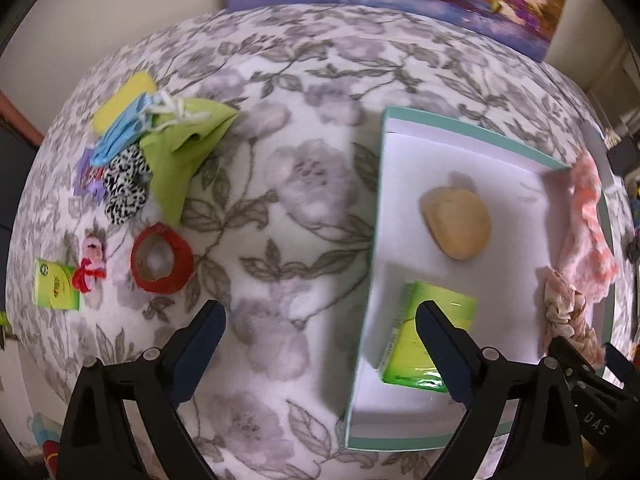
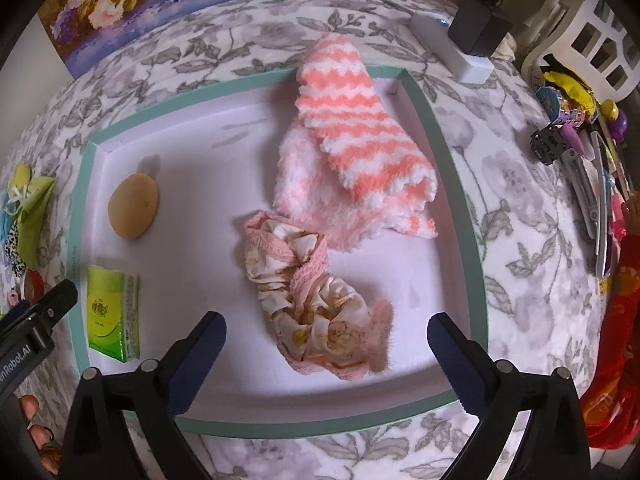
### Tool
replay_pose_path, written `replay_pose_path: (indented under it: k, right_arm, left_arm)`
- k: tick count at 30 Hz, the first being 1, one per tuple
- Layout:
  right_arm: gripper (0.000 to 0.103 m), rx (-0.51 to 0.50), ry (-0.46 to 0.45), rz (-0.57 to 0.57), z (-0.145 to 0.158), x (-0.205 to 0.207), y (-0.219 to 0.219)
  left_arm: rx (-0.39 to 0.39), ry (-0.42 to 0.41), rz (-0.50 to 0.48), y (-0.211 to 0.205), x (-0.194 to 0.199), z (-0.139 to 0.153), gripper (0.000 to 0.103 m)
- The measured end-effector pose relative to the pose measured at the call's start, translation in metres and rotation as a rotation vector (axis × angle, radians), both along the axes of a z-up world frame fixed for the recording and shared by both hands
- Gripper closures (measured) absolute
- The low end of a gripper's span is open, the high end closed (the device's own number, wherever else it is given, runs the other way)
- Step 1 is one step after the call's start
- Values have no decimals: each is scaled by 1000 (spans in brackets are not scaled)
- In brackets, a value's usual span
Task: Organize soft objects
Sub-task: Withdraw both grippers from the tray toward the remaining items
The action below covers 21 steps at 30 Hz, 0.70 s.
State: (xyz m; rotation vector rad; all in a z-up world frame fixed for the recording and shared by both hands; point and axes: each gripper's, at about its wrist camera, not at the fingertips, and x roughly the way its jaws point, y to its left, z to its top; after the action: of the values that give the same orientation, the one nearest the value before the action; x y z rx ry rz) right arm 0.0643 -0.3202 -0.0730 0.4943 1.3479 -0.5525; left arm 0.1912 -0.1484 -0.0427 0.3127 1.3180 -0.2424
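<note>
Four items seen in tray (image 2: 460, 184): sponge (image 2: 133, 211), tissue pack (image 2: 108, 318), sock (image 2: 352, 160), scrunchie (image 2: 316, 316). Left gripper (image 1: 320, 316) and right gripper (image 2: 326, 326) both released, nothing grasped.

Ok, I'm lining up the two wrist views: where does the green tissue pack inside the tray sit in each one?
Left wrist: green tissue pack lies low and right of centre, in the tray's near part, partly behind one finger of the left tongs.
Right wrist: the pack lies at lower left, in the tray's left near corner.
Shared landmark: the tan sponge, just beyond the pack in both.
</note>
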Motion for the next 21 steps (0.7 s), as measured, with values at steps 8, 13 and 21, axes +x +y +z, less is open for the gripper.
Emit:
replay_pose_path:
  k: [8, 13, 21]
  right_arm:
    - [1, -21, -46, -14, 24, -2, -2]
    - [1, -31, -102, -1, 44, 4, 9]
    - [1, -50, -157, 72, 60, 33, 51]
  left_arm:
    - [-11, 1, 45, 22, 12, 12, 7]
    - [-1, -45, 72, 40, 22, 26, 7]
    - [54, -62, 148, 78, 43, 32, 7]
